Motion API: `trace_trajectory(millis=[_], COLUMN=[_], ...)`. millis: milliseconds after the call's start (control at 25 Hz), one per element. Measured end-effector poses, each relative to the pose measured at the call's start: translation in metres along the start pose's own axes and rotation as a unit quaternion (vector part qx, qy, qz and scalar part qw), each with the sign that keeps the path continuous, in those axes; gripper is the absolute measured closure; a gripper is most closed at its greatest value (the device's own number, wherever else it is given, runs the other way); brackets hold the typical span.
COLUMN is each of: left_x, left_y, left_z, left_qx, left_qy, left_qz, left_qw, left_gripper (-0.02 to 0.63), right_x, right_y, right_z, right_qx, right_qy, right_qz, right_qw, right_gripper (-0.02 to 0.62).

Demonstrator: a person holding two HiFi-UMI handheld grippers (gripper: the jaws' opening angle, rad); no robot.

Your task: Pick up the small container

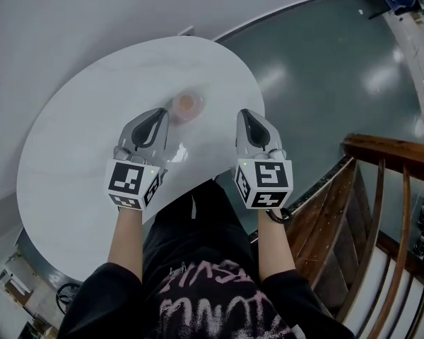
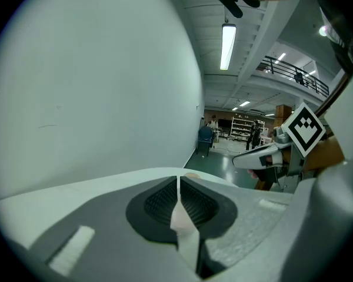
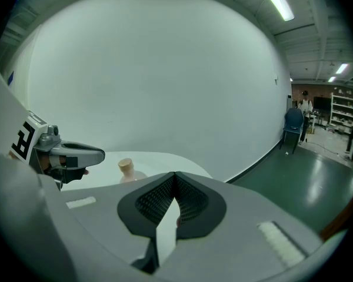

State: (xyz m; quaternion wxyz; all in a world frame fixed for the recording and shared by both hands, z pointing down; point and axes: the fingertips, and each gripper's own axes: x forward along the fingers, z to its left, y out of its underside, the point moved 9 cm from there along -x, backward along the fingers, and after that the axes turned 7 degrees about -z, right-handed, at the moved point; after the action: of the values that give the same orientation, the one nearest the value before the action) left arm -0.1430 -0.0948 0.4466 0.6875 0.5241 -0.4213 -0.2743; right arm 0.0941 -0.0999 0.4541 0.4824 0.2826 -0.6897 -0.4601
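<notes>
At the centre of the head view, the small container point(image 1: 186, 106), a clear jar with a pale cork-like stopper, stands on the round white bench point(image 1: 78, 133). It is just beside the tip of the left tongs point(image 1: 157, 117), on their right. The right tongs point(image 1: 245, 119) are further right, near the bench's edge and apart from the jar. Both tongs are pressed together with nothing between them.

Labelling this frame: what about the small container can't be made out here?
Small container: blurred and small in the head view; contents unreadable.
Left gripper view: the left hand-held gripper hides nearly all of it.
Right gripper view: the right hand-held gripper hides its lower part; only the top shows.
</notes>
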Motion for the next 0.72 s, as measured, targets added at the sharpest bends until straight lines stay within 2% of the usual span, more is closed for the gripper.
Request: trace_trajectory(millis=[280,520,720], left_x=[0.009,0.019,0.028], left_y=[0.006,0.012,0.014], left_z=[-0.005,-0.004,-0.007], left_qx=[0.003,0.009,0.004], left_qy=[0.024,0.029,0.040], left_qz=[0.014,0.017,0.023], left_qw=[0.9996,0.9994,0.9989], left_gripper=[0.518,0.441,0.405], right_x=[0.004,0.010,0.013], right_y=[0.002,0.004,0.005], right_z=[-0.002,-0.003,-0.006], right_qx=[0.005,0.008,0.010], right_qy=[0.001,0.002,0.004], right_qz=[0.003,0.006,0.008], right_qw=[1.000,1.000,1.000], right_gripper=[0.586,0.587,0.586])
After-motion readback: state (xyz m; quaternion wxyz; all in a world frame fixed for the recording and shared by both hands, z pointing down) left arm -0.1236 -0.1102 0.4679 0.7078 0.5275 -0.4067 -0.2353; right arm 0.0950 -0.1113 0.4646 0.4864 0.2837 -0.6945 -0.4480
